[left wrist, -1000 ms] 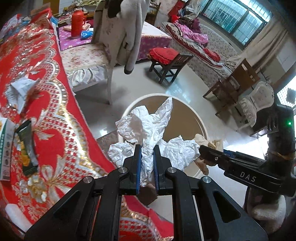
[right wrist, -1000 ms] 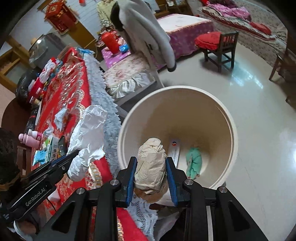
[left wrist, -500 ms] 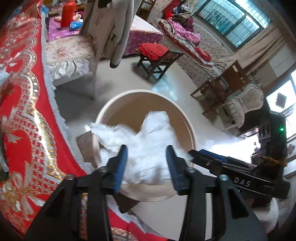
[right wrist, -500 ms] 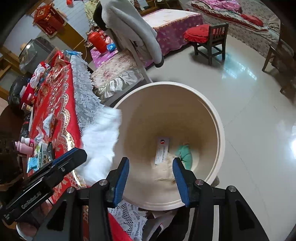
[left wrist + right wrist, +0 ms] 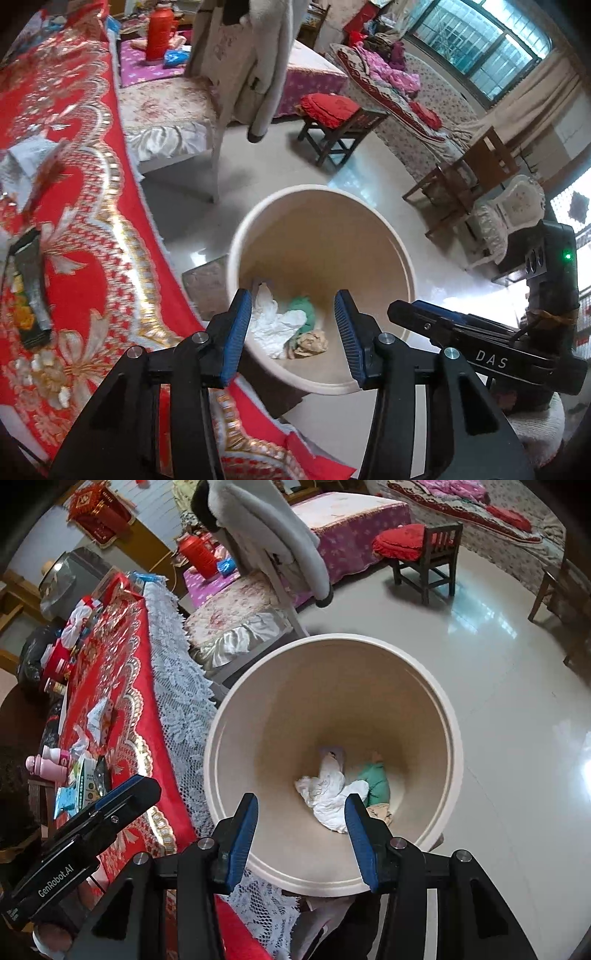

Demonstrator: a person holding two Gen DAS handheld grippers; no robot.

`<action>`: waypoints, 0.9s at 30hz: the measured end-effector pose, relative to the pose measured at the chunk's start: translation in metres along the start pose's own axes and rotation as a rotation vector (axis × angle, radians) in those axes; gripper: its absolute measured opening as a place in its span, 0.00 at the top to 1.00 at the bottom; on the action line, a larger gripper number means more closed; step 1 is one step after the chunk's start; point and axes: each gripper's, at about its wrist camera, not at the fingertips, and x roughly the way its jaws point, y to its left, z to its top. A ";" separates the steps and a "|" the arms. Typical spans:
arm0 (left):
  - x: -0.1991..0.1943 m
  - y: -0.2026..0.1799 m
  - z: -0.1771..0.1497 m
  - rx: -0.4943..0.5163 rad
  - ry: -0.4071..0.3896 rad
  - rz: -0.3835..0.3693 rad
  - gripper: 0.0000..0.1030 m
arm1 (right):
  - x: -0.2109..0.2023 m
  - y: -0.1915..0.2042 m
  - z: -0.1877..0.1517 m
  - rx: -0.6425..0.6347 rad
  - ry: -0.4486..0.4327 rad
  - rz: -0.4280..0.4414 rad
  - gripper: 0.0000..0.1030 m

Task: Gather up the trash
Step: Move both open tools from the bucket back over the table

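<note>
A beige round bin (image 5: 321,189) (image 5: 332,637) stands on the floor beside the red-clothed table (image 5: 92,258) (image 5: 122,686). At its bottom lie a white tissue (image 5: 273,325) (image 5: 332,797), a crumpled beige paper wad (image 5: 312,341) (image 5: 380,810) and a green scrap (image 5: 304,306) (image 5: 376,779). My left gripper (image 5: 292,295) hangs open over the bin with nothing between its blue pads. My right gripper (image 5: 302,799) is also open and empty above the bin. Each gripper shows at the edge of the other's view.
On the table lie a crumpled paper (image 5: 29,155), a dark wrapper (image 5: 31,288) and more tissue bits (image 5: 98,716) among boxes and bottles. A chair draped with a coat (image 5: 236,74) and a stool with a red cushion (image 5: 332,110) stand beyond the bin.
Both grippers opened. The white tissue fell from the left one and the beige wad from the right one, and both now lie at the bottom of the bin.
</note>
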 end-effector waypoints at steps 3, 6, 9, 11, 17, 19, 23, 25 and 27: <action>-0.009 0.005 -0.003 -0.008 -0.017 0.027 0.56 | 0.001 0.011 0.000 -0.020 -0.003 0.005 0.54; -0.017 0.013 -0.006 -0.015 -0.035 0.054 0.56 | 0.003 0.023 0.000 -0.038 -0.007 0.011 0.54; -0.026 0.024 -0.010 -0.030 -0.052 0.075 0.56 | 0.004 0.038 -0.001 -0.065 -0.015 0.016 0.54; -0.034 0.030 -0.012 -0.040 -0.065 0.087 0.56 | 0.003 0.047 -0.001 -0.084 -0.022 0.019 0.54; -0.056 0.053 -0.019 -0.082 -0.103 0.116 0.56 | 0.003 0.078 -0.006 -0.151 -0.041 0.029 0.54; -0.063 0.058 -0.022 -0.094 -0.111 0.123 0.56 | 0.003 0.088 -0.008 -0.169 -0.047 0.029 0.54; -0.076 0.073 -0.029 -0.116 -0.126 0.132 0.56 | 0.002 0.106 -0.012 -0.206 -0.064 0.024 0.54; -0.083 0.078 -0.032 -0.126 -0.132 0.138 0.56 | 0.001 0.114 -0.014 -0.221 -0.073 0.022 0.53; -0.091 0.084 -0.036 -0.138 -0.139 0.145 0.56 | 0.001 0.124 -0.016 -0.236 -0.079 0.026 0.53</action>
